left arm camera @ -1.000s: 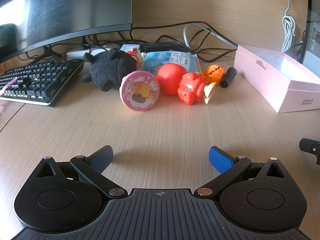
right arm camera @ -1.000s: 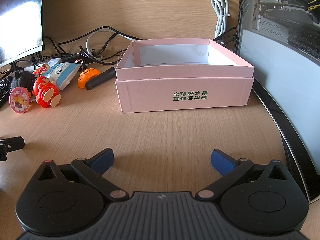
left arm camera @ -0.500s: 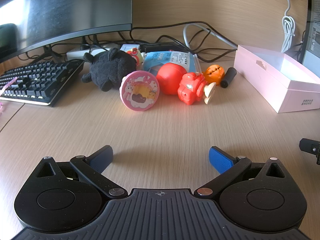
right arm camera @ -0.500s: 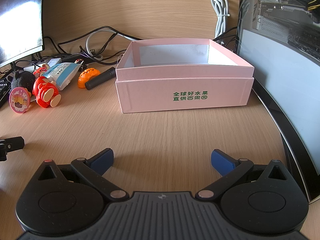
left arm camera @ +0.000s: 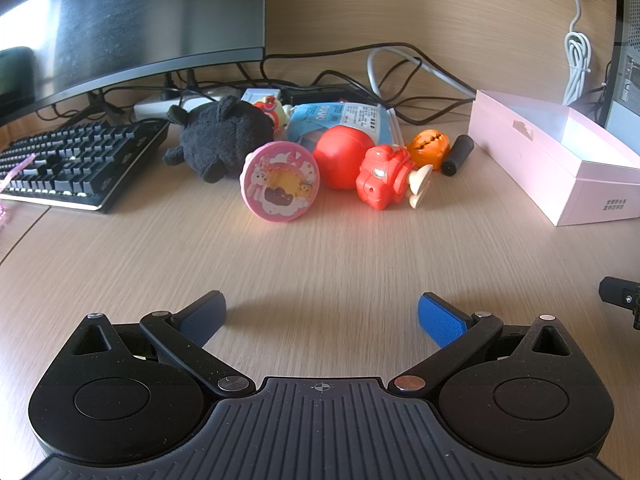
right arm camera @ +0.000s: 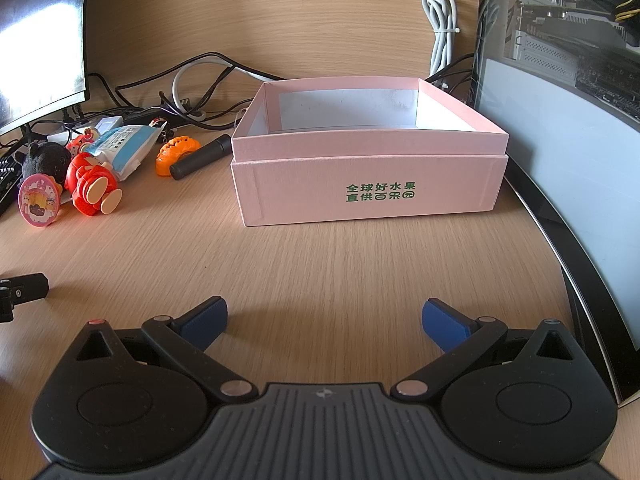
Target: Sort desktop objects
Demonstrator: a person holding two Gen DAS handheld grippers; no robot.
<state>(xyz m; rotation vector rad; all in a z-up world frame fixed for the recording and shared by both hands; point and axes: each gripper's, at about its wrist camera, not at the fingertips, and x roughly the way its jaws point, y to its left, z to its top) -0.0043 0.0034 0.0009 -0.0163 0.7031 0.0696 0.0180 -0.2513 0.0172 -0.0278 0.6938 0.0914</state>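
Pink box (right arm camera: 368, 184): open-topped, on the wooden desk (right arm camera: 320, 264), green print on its front wall; nothing shows inside it. All places below are given relative to this box.
Black cylinder (right arm camera: 200, 157): lies just left of the box's front-left corner, tilted, apart from the wall.
Orange toy (right arm camera: 177, 155): just left of the cylinder, touching or nearly touching it; which cannot be told.
Red figure toy (left arm camera: 386, 178): further left of the box, on its side, cream feet toward the box.
Red ball (left arm camera: 342, 156): against the red figure toy, on the side away from the box.
Blue-and-white packet (left arm camera: 344, 120): behind the ball, flat on the desk.
Pink round toy (left arm camera: 280, 182): left of the ball, standing on edge, its printed face toward the left wrist camera.
Black plush (left arm camera: 220, 138): behind and left of the pink round toy, still further from the box.
Keyboard (left arm camera: 72, 160): farthest left from the box, under the monitor (left arm camera: 120, 20).
Cables (left arm camera: 400, 64): run along the back of the desk, behind the toys and up to the box's left side.
Computer case (right arm camera: 560, 80): just right of the box.
Left gripper (left arm camera: 322, 316): spread wide, nothing between its 2 blue fingers, above bare desk in front of the toy cluster, well left of the box.
Right gripper (right arm camera: 324, 320): spread wide, holding nothing, facing the box's front wall, well apart from it.
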